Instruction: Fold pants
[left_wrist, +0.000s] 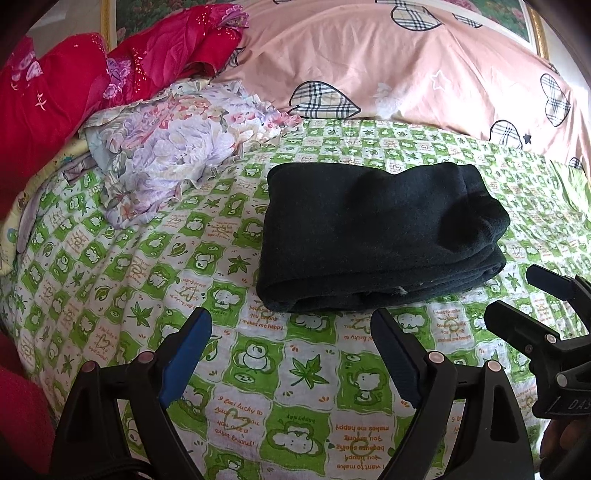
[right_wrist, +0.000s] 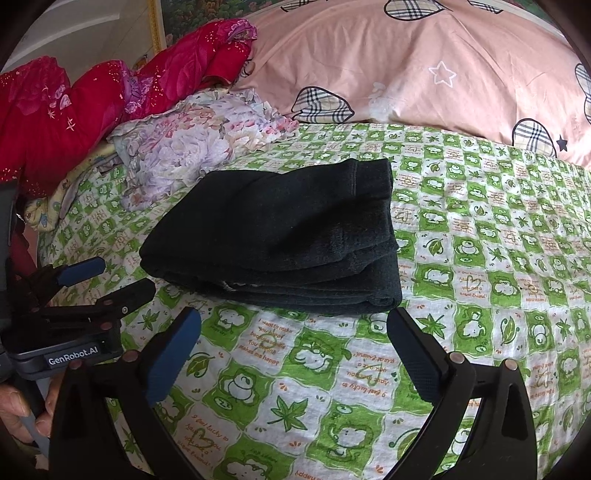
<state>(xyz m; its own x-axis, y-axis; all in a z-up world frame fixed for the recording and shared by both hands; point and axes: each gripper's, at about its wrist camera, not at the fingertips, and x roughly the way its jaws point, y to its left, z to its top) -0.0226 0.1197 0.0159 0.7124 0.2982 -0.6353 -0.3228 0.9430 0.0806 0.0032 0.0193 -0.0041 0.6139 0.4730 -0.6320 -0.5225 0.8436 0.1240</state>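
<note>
Pants (left_wrist: 376, 236): dark, near-black knit trousers, lying as a thick rectangular bundle of stacked layers on the green-and-white checked bedsheet (left_wrist: 295, 373), roughly mid-bed, free of both tools. In the right wrist view the same bundle (right_wrist: 273, 236) shows layered edges along its near side and a ribbed band at the far right corner. Judged: folding essentially complete; remaining step is release and retreat, or a final tidy.

Pink quilt with plaid heart print (left_wrist: 388, 66) is heaped behind the bundle, apart from it. Red embroidered bedding (left_wrist: 55, 96) sits far left. Floral ruffled cloth (left_wrist: 166, 147), crumpled, lies near the bundle's far left corner; from the right wrist view I cannot tell whether the two touch.

Left gripper (left_wrist: 291, 325): fingers spread wide, nothing between them, just short of the bundle's near edge. Right gripper (right_wrist: 293, 321): fingers likewise spread, empty, near the front edge.

Handling notes (judgement): the knit looks soft, heavy and matte, so layers should stay put under their own weight. If squaring up, press flat on top rather than pinching an edge, since pinching could peel the upper layer. Withdraw low and straight back so neither pad snags the near fold. The sheet is thin and printed, lightly wrinkled; dragging could bunch it.
</note>
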